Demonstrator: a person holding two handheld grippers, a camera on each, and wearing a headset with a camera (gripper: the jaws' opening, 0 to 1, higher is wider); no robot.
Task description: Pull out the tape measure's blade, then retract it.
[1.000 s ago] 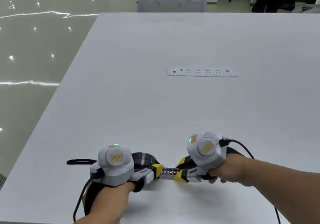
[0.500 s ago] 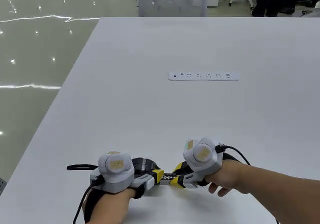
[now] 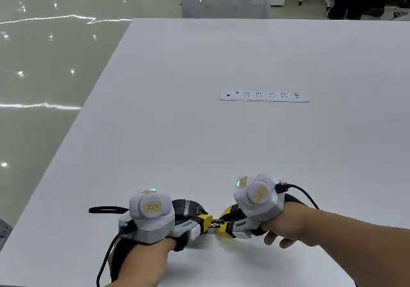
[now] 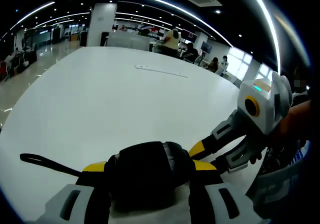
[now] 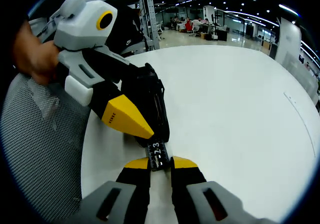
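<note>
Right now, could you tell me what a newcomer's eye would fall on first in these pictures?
The two yellow-tipped tongs meet at the near edge of the white table: the left tongs clamp the black tape measure, and the right tongs pinch a short stretch of its blade. Farther back, a white power strip lies mid-table.

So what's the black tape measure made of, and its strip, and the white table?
Tape measure case: looks like matte black plastic or rubber, mostly dull with little glare. Blade: dark strip with white printed numbers, probably thin painted metal; can't be sure. Table: smooth, white, faint sheen, maybe laminate.
</note>
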